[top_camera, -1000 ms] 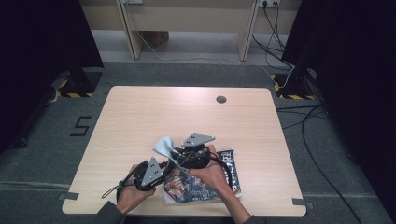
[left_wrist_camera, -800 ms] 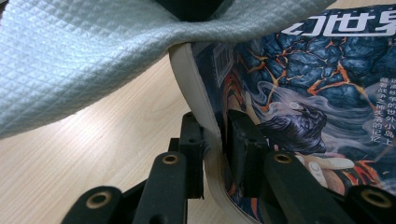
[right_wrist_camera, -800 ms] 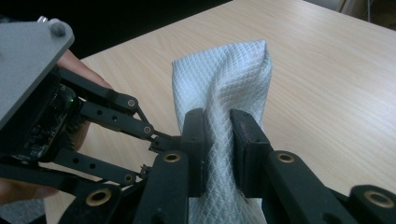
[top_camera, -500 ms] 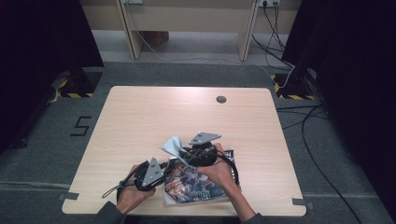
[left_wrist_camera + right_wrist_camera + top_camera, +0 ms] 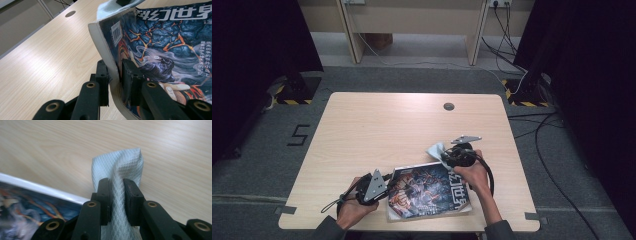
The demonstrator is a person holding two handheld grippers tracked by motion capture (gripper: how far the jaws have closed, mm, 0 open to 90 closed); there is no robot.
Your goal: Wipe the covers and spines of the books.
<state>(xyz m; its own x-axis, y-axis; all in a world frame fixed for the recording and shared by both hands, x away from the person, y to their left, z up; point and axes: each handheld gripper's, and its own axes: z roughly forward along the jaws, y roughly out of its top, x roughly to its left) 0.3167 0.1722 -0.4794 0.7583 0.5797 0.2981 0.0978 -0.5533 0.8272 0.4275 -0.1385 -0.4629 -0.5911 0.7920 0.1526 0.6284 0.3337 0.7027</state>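
- Table (image 5: pixel 377 125): pale wood top with a small round port (image 5: pixel 449 106) near the far edge, well apart from the work at the near edge.
- Magazine (image 5: pixel 429 191): glossy, dark blue and orange cover art with Chinese lettering and a barcode (image 5: pixel 116 32) near one corner. It lies at the near edge of the table, between the two hands. In the left gripper view (image 5: pixel 160 45) its spine edge curves upward.
- Left gripper (image 5: pixel 384 181): held in the person's left hand (image 5: pixel 352 207) at the magazine's left edge, grey plate on top. In the left gripper view (image 5: pixel 115 75) its black jaws are clamped on the magazine's spine edge, one pad on the cover face and the other on the far side of the edge.
- Cloth (image 5: pixel 437 150): pale blue-white, waffle weave, bunched. It sits just beyond the magazine's far right corner, touching or just over that edge; which one I cannot tell. In the right gripper view (image 5: pixel 125 167) a fold of it stands up past the jaw tips over bare wood.
- Right gripper (image 5: pixel 446 156): held in the right hand (image 5: pixel 474 172), above the magazine's far right corner. In the right gripper view (image 5: pixel 116 195) its jaws are pinched tight on the cloth, with the magazine's white edge (image 5: pixel 45 190) just beside.
- Cables (image 5: pixel 532 120): dark, trailing on the grey carpet to the right of the table.
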